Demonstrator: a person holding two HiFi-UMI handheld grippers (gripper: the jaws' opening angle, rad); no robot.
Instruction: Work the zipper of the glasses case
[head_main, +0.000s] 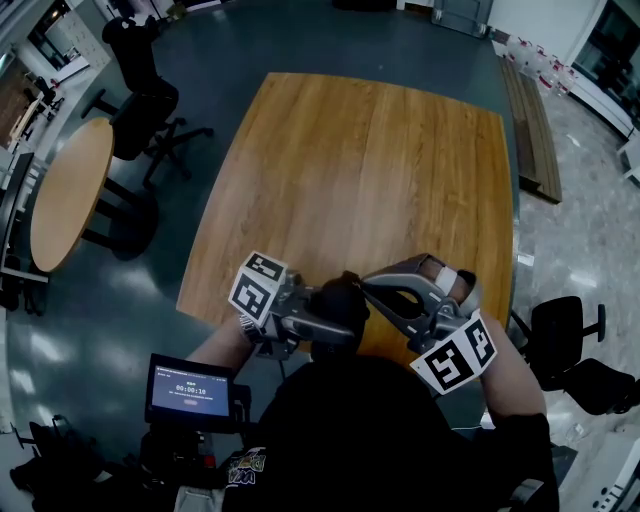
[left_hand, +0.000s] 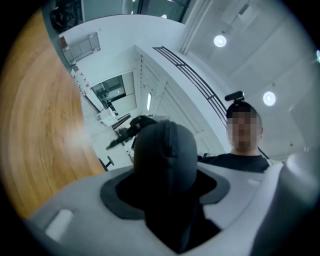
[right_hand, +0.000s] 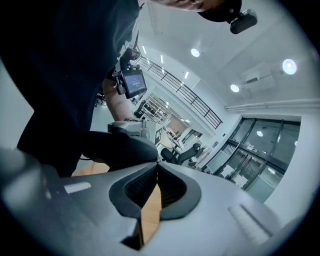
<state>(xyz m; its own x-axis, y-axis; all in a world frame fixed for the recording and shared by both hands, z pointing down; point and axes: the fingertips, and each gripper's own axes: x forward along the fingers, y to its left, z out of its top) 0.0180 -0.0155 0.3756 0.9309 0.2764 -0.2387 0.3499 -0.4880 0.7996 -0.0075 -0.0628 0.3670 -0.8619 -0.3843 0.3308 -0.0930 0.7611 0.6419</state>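
Observation:
The dark grey glasses case (head_main: 340, 300) is held up over the wooden table's (head_main: 360, 170) near edge, close to the person's chest. My left gripper (head_main: 318, 318) is shut on it. In the left gripper view the case (left_hand: 167, 160) stands between the jaws of that gripper (left_hand: 167, 202), with its zipper seam running over the top. My right gripper (head_main: 366, 287) comes in from the right with its jaws shut. In the right gripper view its tips (right_hand: 157, 165) meet right against the edge of the case (right_hand: 120, 150). No zipper pull shows between them.
A round wooden table (head_main: 70, 190) and a black office chair (head_main: 140, 110) stand at the left. Another black chair (head_main: 570, 350) is at the right. A small screen (head_main: 190, 390) sits by the person's left side. A bench (head_main: 530, 130) runs along the far right.

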